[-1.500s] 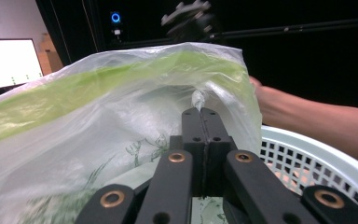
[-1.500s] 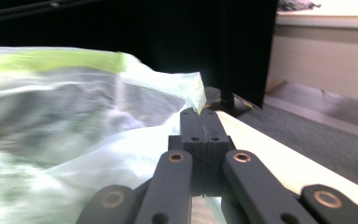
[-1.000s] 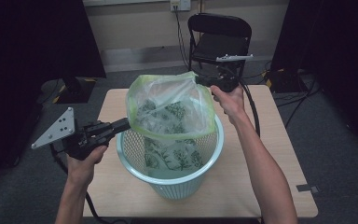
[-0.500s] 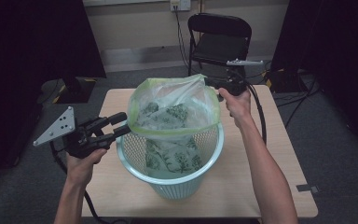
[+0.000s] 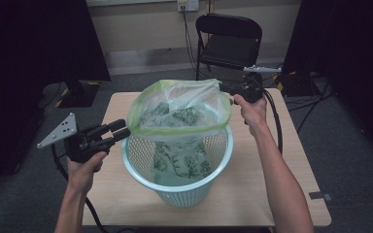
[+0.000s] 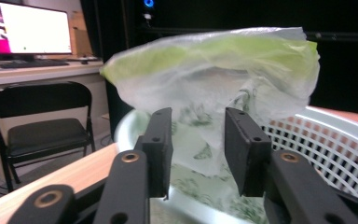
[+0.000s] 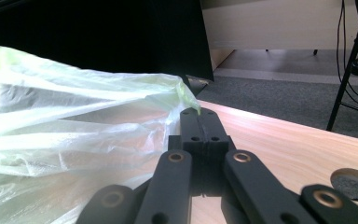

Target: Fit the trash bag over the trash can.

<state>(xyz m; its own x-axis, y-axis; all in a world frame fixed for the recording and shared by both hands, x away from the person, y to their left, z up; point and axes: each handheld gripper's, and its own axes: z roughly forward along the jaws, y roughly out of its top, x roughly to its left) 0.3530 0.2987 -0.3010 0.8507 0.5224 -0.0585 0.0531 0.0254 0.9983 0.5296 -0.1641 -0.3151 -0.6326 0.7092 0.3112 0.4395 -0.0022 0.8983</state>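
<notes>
A clear plastic bag with a green rim and a leaf print sits in a pale blue mesh basket on the wooden table. My right gripper is shut on the bag's far right rim and holds it stretched outward; in the right gripper view the jaws meet on the green edge of the bag. My left gripper is at the bag's left rim. Its jaws have just been closing but still stand apart. The bag lies just ahead, and nothing is pinched between the pads.
A black folding chair stands behind the table, with cables on the floor beside it. In the left gripper view another chair and a lit monitor on a desk stand farther off. The basket's wall is close on the right.
The left gripper's jaws went from shut to apart, and it moved in and down to the bag's left rim. The right gripper pulled the rim rightward and lower, spreading the bag's mouth.
</notes>
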